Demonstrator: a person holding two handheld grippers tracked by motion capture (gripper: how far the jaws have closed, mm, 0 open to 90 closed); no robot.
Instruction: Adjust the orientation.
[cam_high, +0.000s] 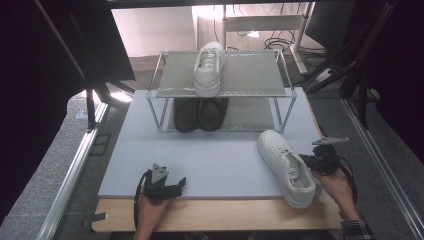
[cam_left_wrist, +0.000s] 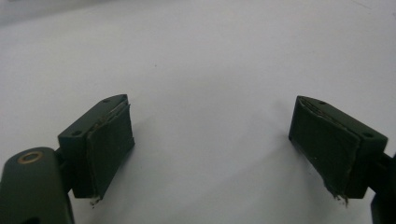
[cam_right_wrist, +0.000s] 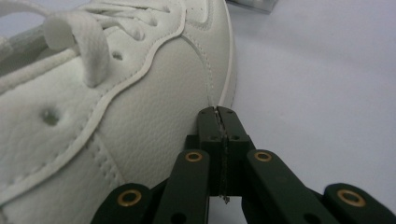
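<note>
At the near edge of the pale grey surface (cam_high: 210, 160), the left hand-held gripper (cam_left_wrist: 210, 149) is seen released, its flat rubber pads wide apart over bare matte board. The right hand-held gripper (cam_right_wrist: 220, 114) is clenched, with nothing between its pads, its tip against the side of the white sneaker (cam_right_wrist: 116, 116). Only this close view shows the grained leather and stitching. Farther off, a metal rack (cam_high: 250, 75) with a mesh top carries a second white sneaker (cam_high: 209, 67) above black shoes (cam_high: 200, 114).
</note>
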